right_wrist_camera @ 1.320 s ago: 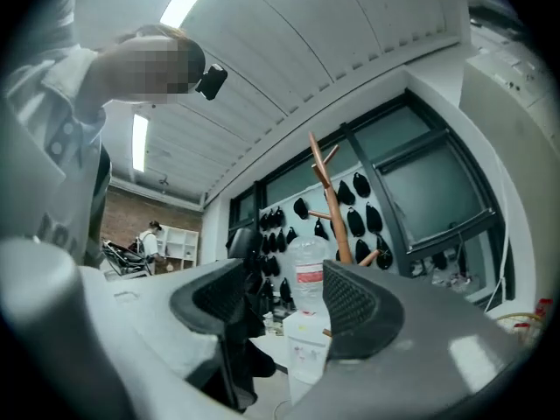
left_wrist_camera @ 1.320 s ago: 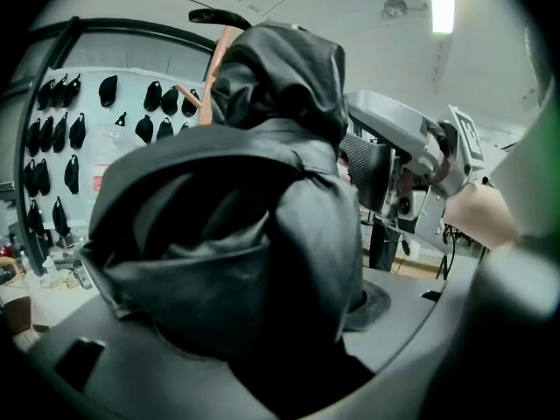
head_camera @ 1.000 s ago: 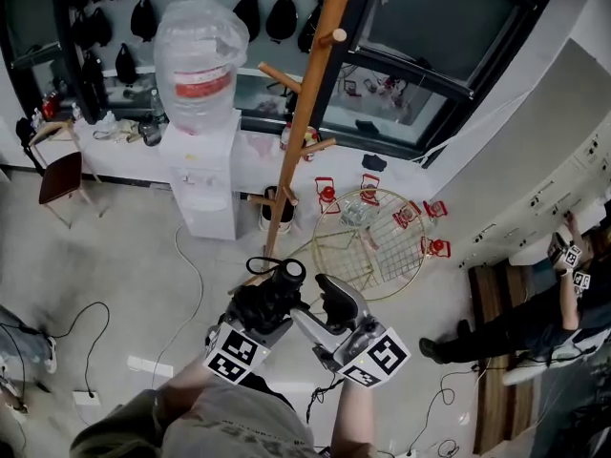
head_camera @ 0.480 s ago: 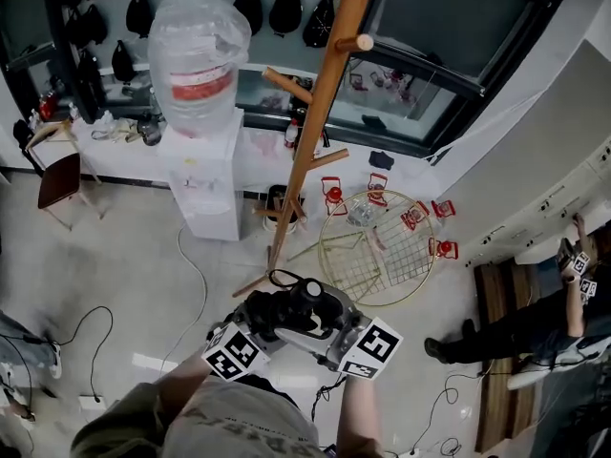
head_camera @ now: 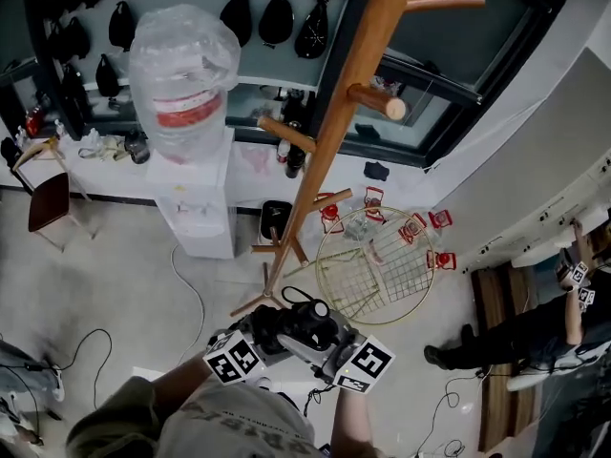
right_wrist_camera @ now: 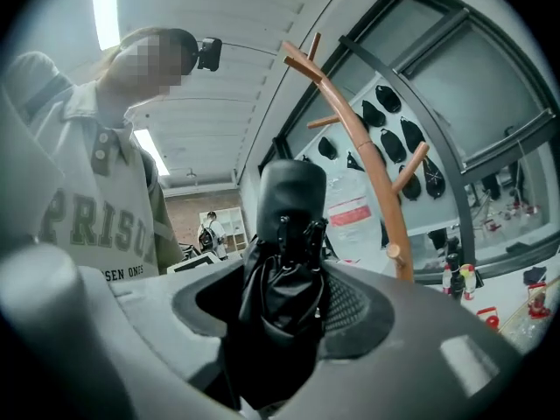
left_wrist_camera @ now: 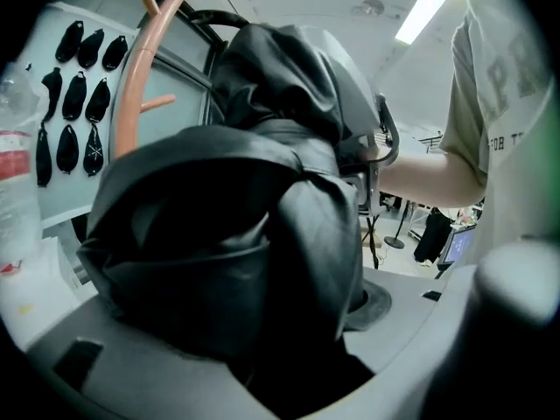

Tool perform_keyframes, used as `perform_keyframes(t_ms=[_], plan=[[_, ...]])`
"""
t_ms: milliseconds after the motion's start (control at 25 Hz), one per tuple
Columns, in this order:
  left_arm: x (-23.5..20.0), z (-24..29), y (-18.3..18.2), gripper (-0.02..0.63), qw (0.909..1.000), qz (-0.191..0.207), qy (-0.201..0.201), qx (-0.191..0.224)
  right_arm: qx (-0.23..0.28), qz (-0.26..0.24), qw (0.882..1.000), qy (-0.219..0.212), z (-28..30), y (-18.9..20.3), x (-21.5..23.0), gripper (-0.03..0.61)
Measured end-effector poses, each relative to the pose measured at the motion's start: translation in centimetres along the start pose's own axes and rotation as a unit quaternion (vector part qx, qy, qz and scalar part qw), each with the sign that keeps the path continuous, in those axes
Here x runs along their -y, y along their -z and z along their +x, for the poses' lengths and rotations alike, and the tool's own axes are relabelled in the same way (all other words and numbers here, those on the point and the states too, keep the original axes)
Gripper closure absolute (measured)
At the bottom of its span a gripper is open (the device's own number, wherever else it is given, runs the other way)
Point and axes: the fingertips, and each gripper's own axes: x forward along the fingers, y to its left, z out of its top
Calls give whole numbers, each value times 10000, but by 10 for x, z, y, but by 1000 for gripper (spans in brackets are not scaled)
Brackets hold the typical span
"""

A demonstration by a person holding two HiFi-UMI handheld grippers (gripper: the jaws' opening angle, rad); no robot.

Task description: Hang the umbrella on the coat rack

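Folded umbrella (head_camera: pixel 307 313) lower in view; coat rack (head_camera: pixel 331 132) larger than earlier.

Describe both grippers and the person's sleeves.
The left gripper and right gripper have broad rounded jaws of matte grey plastic. Each carries a white cube printed with black square markers. The shirt is pale greyish-green with dark lettering; its sleeves leave the forearms bare. The right gripper's jaws have just been closing, the umbrella between them.

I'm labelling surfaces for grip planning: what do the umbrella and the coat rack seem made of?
The umbrella: black synthetic-looking fabric, slight sheen, soft creased folds. The coat rack: probably wood, smooth warm-brown finish, rounded pegs; grain too small to tell.
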Motion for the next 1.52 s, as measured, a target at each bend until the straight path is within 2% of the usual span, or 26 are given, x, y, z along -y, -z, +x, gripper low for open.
perform_keyframes(t_ms=[200,240,360,600,840,1120,1360,1520], plan=[[-17,13,2,270,9997,195,159,-39,94,-72,9990,434,0,2,17,367],[-21,16,3,244,9997,208,123,-82,86,-85,9986,519,0,4,20,368],[-38,19,11,160,9994,256,-103,-206,73,-117,9971,744,0,7,31,373],[-71,4,46,92,9959,-40,-643,-637,-78,-164,9943,1048,-4,19,61,373],[-92,-14,50,91,9875,-606,-1345,-548,-503,-181,9951,828,-5,42,91,374],[-92,-20,47,91,9680,-1187,-2176,-395,-936,-177,9939,553,-8,66,127,374],[-81,-22,35,91,9529,-1541,-2607,-150,-1326,-323,9903,272,-3,84,148,373],[-78,-23,21,91,9477,-1556,-2785,10,-1410,-259,9894,223,-3,93,158,373]])
